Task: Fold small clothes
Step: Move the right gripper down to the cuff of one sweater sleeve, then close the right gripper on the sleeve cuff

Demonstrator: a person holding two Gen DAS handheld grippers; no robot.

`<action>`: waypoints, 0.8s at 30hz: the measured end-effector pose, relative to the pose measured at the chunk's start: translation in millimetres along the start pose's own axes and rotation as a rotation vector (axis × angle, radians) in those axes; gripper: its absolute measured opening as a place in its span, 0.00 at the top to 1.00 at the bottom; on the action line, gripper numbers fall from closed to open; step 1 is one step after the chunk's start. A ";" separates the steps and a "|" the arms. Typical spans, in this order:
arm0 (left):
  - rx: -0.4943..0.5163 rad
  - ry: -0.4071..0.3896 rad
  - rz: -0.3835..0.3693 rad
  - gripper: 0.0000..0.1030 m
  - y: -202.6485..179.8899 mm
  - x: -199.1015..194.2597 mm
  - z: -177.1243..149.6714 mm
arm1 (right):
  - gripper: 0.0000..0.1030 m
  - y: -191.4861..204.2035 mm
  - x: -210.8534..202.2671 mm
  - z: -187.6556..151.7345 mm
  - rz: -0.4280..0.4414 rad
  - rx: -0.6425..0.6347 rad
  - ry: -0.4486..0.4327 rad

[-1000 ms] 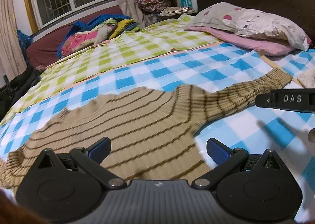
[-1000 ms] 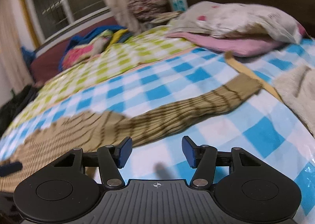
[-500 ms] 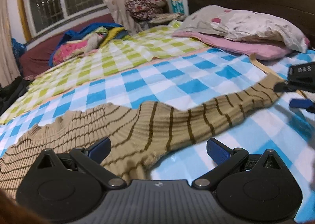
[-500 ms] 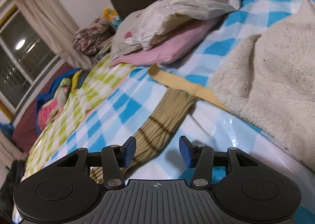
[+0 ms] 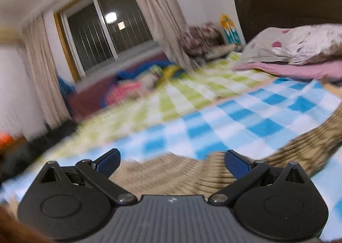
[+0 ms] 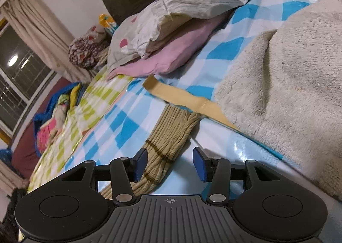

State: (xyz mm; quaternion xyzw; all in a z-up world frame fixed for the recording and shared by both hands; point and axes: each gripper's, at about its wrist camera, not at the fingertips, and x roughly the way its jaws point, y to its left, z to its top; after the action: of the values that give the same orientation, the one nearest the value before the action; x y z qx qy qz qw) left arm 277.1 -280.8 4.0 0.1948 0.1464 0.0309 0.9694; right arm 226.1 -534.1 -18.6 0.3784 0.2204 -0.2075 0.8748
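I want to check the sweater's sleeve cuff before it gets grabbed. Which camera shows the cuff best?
The right wrist view: the sleeve cuff lies sharp and unobstructed ahead of the right gripper, touching a tan strap. The left wrist view is motion-blurred and shows only the sweater body and part of the sleeve.

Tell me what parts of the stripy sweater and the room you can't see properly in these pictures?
- Striped sweater: left wrist view is motion-blurred, so stripes smear; the left hand-held gripper covers its near part.
- Sweater sleeve: right wrist view shows only the sleeve; the right hand-held gripper hides its lower end.
- Fluffy blanket: cut off by the right edge.
- Clothes pile by the window: blurred.
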 end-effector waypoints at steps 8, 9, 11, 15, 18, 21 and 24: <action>-0.155 0.198 -0.107 0.00 29.2 17.4 -2.6 | 0.58 -6.1 1.7 2.0 0.013 0.031 -0.011; -0.139 0.187 -0.106 0.00 29.2 15.6 -3.3 | 0.58 -8.1 2.3 2.6 0.023 0.043 -0.010; -0.123 0.183 -0.124 0.00 27.3 12.9 -6.8 | 0.57 -12.9 4.1 2.9 0.060 0.082 0.000; -0.117 0.187 -0.167 0.00 22.4 8.1 -9.8 | 0.57 -23.4 11.8 5.2 0.133 0.169 0.033; -0.105 0.181 -0.190 0.00 17.9 3.8 -10.0 | 0.57 -24.9 16.2 7.4 0.143 0.186 0.041; -0.092 0.176 -0.204 0.00 16.6 -0.4 -10.0 | 0.57 -18.9 17.8 6.7 0.126 0.154 0.035; -0.091 0.181 -0.211 0.00 21.2 -5.8 -11.4 | 0.57 -12.8 20.5 6.3 0.107 0.122 0.024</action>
State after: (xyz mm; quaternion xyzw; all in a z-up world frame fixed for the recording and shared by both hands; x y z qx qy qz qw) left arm 268.1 -257.7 3.8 0.1308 0.2514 -0.0469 0.9579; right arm 237.5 -550.9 -33.2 0.4446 0.1971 -0.1688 0.8573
